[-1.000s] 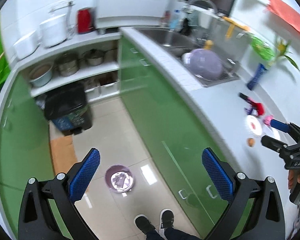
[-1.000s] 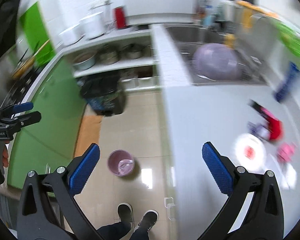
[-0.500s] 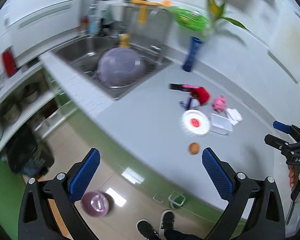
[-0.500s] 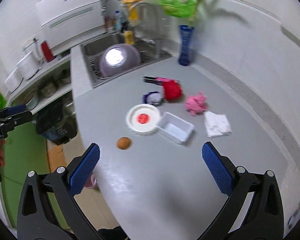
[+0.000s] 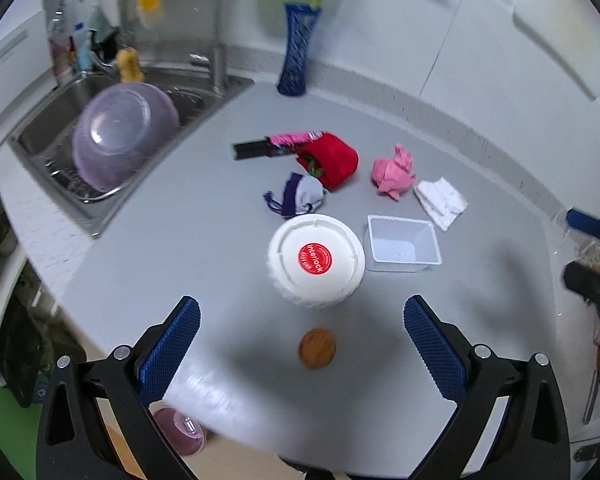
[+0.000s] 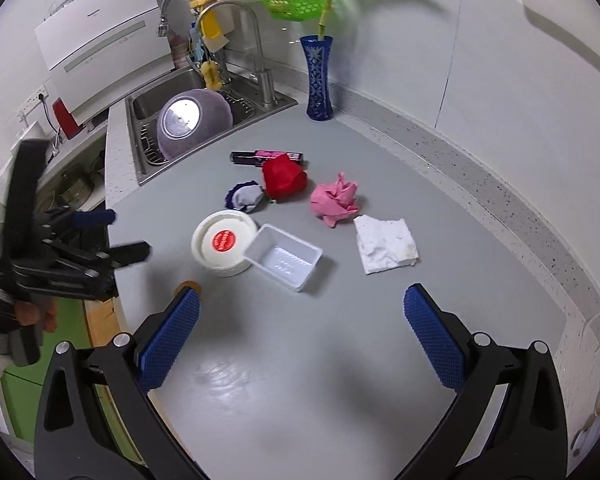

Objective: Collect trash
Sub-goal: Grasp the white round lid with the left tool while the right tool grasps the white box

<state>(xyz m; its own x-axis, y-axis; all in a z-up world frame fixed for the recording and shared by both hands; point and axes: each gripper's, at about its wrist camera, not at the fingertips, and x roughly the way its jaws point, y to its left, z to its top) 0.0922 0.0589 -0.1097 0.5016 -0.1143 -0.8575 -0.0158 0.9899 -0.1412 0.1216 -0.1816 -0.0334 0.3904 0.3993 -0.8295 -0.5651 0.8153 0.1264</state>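
Grey countertop [image 5: 180,208] fills the left wrist view, trash scattered mid-counter. Left gripper [image 5: 302,344] spread wide, holding nothing. Small brown round item [image 5: 317,348], maybe a nut or shell, sits almost dead centre between the blue pads, slightly ahead of them; no long axis, any approach angle works. Just past it the white round lid [image 5: 315,260] with red sticker, then clear plastic tray [image 5: 403,243] touching or just beside its right edge, cannot tell which. Further out: purple-white crumple [image 5: 300,197], red wrapper [image 5: 334,160], dark tube [image 5: 276,147] lying roughly left-right, pink wad [image 5: 393,172], white tissue [image 5: 440,198]. Only this view shows a purple bin [image 5: 180,430] on the floor below the counter edge, low left; probably where the trash goes. Right gripper shows at the far right edge, well apart from the pile.

Right wrist view: right gripper [image 6: 302,322] also splayed apart and empty, hovering over bare counter. White tissue [image 6: 386,242] is its nearest piece, ahead and a bit right of centre; pink wad [image 6: 334,200] beyond it. Brown item [image 6: 188,285] half hidden behind the left-hand pad here. Tray [image 6: 284,258] reads clearer: long axis diagonal, one corner overlapping the lid [image 6: 224,242]. Left gripper [image 6: 130,236] visible at left near the counter edge, fingers apart. Blue vase [image 6: 318,80] and sink [image 6: 140,160] sit behind.

Judgement: left hand is nearer the brown item and already lined up; straight down and close. Right hand suits the tissue.
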